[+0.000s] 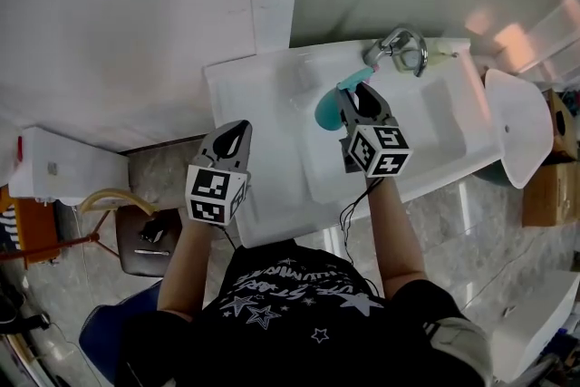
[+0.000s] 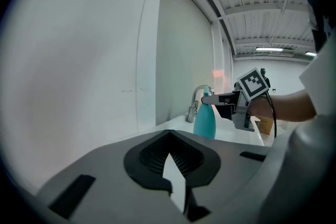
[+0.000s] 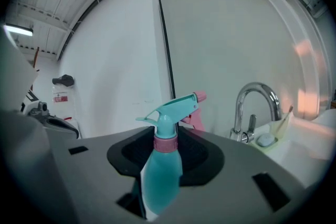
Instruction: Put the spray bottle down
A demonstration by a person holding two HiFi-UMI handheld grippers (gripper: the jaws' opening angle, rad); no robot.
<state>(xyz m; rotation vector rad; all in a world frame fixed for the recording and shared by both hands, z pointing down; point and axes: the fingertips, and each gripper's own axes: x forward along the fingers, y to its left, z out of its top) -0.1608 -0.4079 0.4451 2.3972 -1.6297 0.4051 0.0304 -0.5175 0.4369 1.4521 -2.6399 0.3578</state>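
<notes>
So the right gripper point(image 1: 356, 102) has its jaws clamped on the bottle point(image 3: 161, 162), with the teal body squeezed between the pads. In the right gripper view the bottle stands upright. It has a pink collar on the neck and a trigger head on top, and the pink nozzle points to about 2 o'clock. From the head view the bottle is over the sink point(image 1: 272, 82) basin, showing teal at about 9 o'clock of the gripper's tips. I can't tell if its bottom touches the basin or hangs just above it, since the left gripper view hides the base behind that gripper's own body.

The left gripper point(image 1: 234, 137) sits at 8 o'clock from the right one, over the sink's left edge and well apart from the bottle. Its jaws are pinched together at the tips with only a thin sliver of light behind them, and there's nothing in there. It's aimed across the sink, and the bottle shows at 1 o'clock in its view.

Further out, the chrome tap point(image 1: 401, 48) is at 1 o'clock from the bottle, at the back of the sink by the wall point(image 1: 136, 23). At 7 o'clock from the left gripper there's a brown stool point(image 1: 145, 242) on the floor.
</notes>
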